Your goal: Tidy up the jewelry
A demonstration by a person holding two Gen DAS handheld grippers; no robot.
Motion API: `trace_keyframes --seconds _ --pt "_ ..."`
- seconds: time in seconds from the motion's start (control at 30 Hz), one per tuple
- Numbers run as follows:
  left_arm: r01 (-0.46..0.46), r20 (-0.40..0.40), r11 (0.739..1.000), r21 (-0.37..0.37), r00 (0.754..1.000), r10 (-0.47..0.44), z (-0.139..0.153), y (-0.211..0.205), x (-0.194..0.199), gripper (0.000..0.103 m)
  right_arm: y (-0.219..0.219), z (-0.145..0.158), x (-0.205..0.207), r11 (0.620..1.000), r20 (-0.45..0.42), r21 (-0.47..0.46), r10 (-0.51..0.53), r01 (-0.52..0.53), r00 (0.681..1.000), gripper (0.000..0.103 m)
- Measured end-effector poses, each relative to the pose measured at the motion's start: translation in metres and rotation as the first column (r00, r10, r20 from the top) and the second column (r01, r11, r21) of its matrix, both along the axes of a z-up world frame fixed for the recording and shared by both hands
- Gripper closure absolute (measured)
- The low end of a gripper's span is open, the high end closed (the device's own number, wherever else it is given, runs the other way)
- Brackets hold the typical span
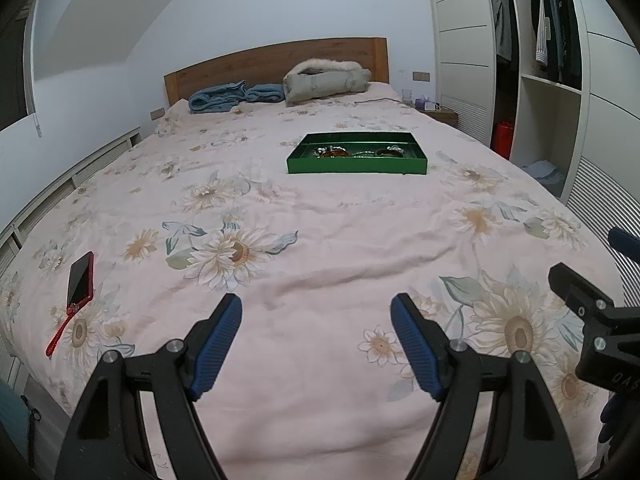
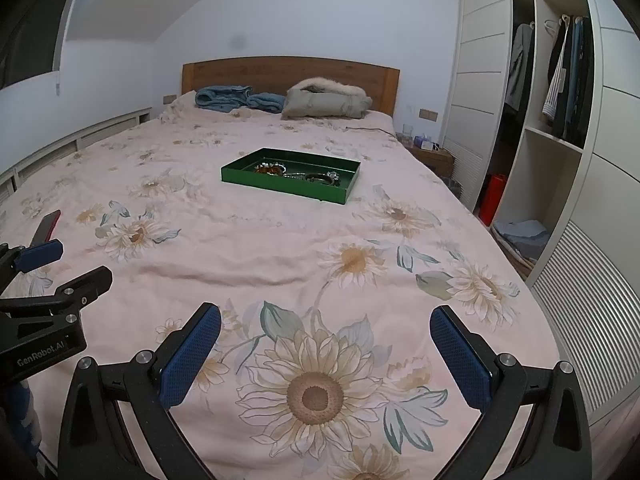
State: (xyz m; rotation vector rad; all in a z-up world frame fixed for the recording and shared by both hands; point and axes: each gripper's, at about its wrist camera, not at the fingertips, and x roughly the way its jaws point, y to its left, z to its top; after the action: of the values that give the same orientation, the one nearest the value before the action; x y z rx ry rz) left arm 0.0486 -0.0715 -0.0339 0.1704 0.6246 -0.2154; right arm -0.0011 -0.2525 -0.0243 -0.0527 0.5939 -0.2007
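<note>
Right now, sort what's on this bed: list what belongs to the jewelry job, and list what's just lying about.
For the job: green tray; jewelry pieces inside it.

Lying about: red phone with its strap; blue towels; fur-trimmed coat; dark cable near the headboard.

**A bedroom at home**

We are in a lived-in bedroom. A wide bed (image 1: 320,240) with a floral pink cover and a wooden headboard (image 1: 276,64) fills the room. Folded blue blankets (image 1: 232,96) and a fur-trimmed coat (image 1: 326,80) lie by the headboard. An open white wardrobe (image 2: 560,92) shows hanging clothes, with a small nightstand (image 2: 434,158) beside it.
</note>
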Motion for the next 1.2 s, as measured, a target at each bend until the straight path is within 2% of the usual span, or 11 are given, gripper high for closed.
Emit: trace_keyframes --seconds 1.2 --pt "-0.043 -0.018 0.999 -0.009 0.999 0.042 -0.004 0.019 0.011 0.027 0.004 -0.007 0.007 1.000 -0.022 0.000 -0.006 0.006 1.000 0.000"
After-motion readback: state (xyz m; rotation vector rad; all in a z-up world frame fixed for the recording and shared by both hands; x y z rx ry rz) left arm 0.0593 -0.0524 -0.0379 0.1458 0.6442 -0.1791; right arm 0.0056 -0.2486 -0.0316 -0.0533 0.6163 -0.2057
